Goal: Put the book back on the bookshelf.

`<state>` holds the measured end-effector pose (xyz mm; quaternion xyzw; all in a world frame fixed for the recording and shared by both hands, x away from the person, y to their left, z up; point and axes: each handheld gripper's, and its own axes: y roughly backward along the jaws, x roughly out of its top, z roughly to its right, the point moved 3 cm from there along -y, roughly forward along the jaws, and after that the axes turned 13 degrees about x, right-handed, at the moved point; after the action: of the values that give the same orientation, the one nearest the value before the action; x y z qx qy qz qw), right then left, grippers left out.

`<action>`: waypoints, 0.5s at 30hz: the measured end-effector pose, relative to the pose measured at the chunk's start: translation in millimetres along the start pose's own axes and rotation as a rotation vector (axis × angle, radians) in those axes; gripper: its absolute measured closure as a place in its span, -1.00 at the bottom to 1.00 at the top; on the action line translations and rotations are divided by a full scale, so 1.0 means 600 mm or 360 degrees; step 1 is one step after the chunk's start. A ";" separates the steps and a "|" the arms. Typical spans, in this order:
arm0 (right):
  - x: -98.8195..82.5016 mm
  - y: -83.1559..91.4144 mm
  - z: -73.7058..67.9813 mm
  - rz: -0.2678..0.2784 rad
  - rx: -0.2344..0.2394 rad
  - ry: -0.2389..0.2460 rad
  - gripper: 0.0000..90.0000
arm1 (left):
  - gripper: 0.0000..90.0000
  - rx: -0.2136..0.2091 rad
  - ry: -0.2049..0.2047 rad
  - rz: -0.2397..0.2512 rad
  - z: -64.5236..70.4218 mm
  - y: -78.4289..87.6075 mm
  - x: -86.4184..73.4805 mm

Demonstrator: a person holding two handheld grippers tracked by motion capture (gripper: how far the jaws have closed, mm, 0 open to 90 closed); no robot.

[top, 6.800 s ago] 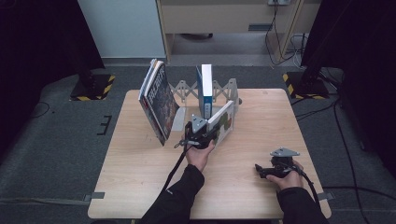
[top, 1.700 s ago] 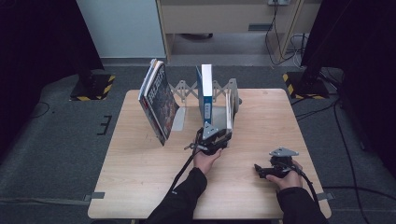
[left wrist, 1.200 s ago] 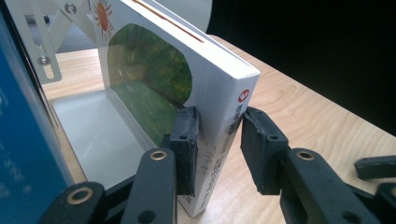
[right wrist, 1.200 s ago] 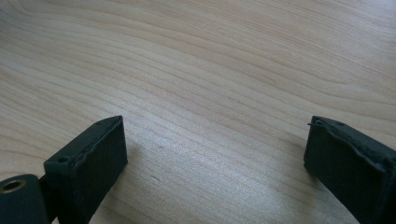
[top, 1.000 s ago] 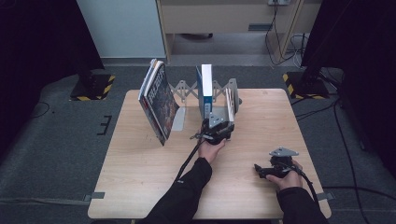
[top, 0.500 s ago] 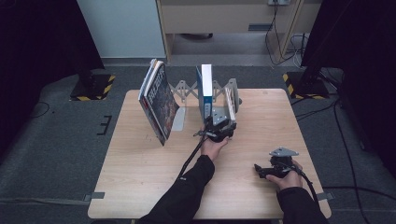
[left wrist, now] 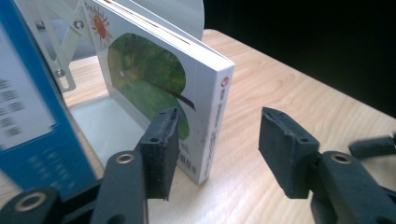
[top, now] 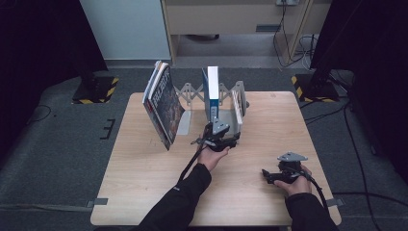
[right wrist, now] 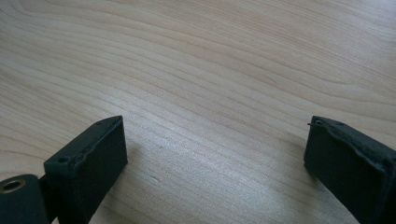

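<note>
Clearly legible writing is scarce: the white picture book [left wrist: 187, 88] carries small print down its spine and along the bottom of its cover, too small and blurred to read, and the blue book [left wrist: 32, 107] beside it bears a pale panel of blurred lines. The picture book's cover shows a large green leaf on a dark stem, with an orange sun-like mark near its top corner and a small red dot high on the white spine. It stands upright on its lower edge in the grey folding rack [top: 231, 113] at the far middle of the wooden table [top: 144, 178], just right of the blue book.

Three upright items can be counted along the rack: a dark-covered magazine [top: 163, 108] leaning at the left end, the blue book in the middle, and the picture book at the right.

The left gripper [left wrist: 217, 140] sits before the picture book's spine; its jaws have just been opening, and the pads stand clear of the book. The right gripper [right wrist: 215, 154] rests over bare wood near the right front, jaws spread wide and empty.
</note>
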<state>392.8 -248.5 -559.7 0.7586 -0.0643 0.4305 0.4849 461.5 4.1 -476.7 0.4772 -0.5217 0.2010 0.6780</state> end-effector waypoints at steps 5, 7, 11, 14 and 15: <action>0.000 0.000 0.000 0.0000 -0.0006 -0.0003 -0.87 | -0.09 -0.0041 -0.0059 -0.0056 -0.003 0.037 -0.006; 0.000 0.000 -0.001 -0.0002 -0.0003 -0.0001 -0.87 | -0.13 -0.0072 -0.0068 -0.0079 -0.004 0.053 -0.013; 0.000 -0.001 -0.001 -0.0003 -0.0004 -0.0001 -0.88 | -0.20 -0.0114 -0.0101 -0.0138 -0.013 0.086 -0.039; 0.000 -0.001 -0.001 -0.0005 -0.0001 -0.0002 -0.88 | -0.24 -0.0110 -0.0101 -0.0184 -0.030 0.111 -0.062; 0.000 -0.001 -0.001 -0.0005 0.0000 -0.0002 -0.89 | -0.25 -0.0098 -0.0090 -0.0185 -0.037 0.119 -0.068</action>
<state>392.8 -247.9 -559.8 0.7589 -0.0635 0.4294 0.4855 402.6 65.4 -482.4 0.4912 -0.5180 0.1314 0.6879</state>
